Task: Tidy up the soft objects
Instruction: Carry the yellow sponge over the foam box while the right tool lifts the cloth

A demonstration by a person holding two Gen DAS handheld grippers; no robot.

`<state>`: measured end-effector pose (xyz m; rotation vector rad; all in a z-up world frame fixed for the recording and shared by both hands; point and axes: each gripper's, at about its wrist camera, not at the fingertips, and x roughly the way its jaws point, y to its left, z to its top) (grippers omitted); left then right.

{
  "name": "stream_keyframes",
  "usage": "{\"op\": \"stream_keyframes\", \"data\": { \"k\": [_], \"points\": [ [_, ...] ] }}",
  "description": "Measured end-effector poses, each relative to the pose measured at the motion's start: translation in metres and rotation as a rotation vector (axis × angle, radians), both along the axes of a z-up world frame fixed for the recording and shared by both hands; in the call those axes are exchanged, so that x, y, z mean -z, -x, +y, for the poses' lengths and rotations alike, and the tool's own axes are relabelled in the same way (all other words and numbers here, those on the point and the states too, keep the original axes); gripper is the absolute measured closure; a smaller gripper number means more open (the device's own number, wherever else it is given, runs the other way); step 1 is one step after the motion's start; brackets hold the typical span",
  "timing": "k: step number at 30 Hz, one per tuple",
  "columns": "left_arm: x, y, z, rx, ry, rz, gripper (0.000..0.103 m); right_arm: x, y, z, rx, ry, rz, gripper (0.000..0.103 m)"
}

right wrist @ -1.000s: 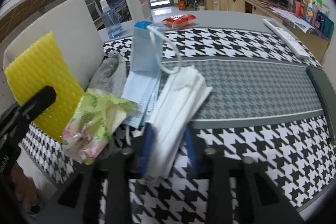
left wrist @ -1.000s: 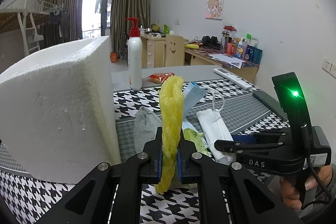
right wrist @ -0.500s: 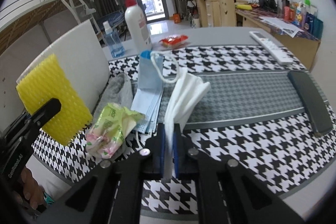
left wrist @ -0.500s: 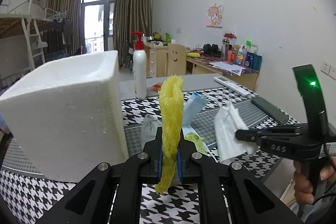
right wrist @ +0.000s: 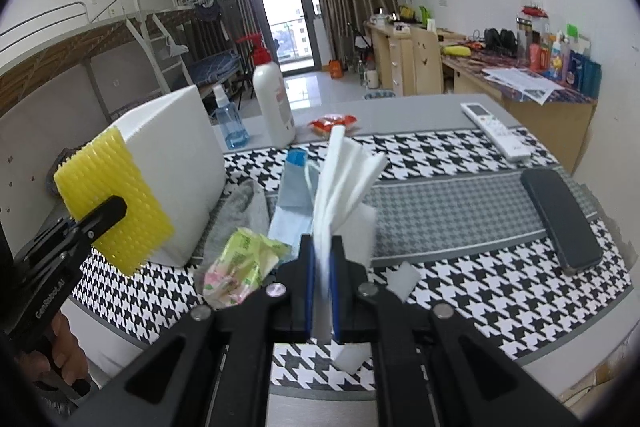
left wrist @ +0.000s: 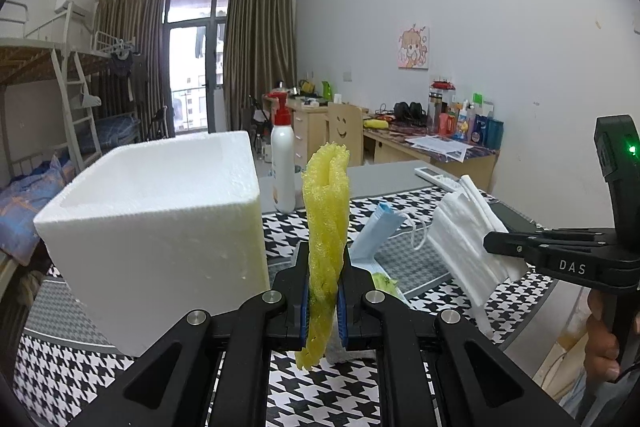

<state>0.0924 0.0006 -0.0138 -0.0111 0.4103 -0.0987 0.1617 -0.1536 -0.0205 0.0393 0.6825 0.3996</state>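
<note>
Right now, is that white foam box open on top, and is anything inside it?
Open: the white foam box has no lid, and its hollow top shows in the left wrist view. Its contents: cannot tell, since the walls hide the inside.

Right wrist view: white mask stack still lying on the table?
No, the right gripper holds the white mask stack clamped upright, off the table.

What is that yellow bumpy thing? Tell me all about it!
The yellow foam net looks like a soft, spongy mesh sheet with a bumpy honeycomb surface. It is folded double and stands upright, pinched near its lower end by the left gripper, with a ragged tail hanging below. It is lifted off the checked tablecloth, in front of the white foam box. Only the gripper's blue pads appear to touch it.
</note>
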Motion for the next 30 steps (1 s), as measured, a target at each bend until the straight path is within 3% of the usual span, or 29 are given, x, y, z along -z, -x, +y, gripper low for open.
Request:
{"op": "stream_keyframes", "data": {
  "k": [30],
  "points": [
    [-0.048, 0.002, 0.007, -0.013, -0.018, -0.077, 0.092, -0.049, 0.002, 0.017, -0.063, -0.038, -0.126, 0.094]
  ]
}}
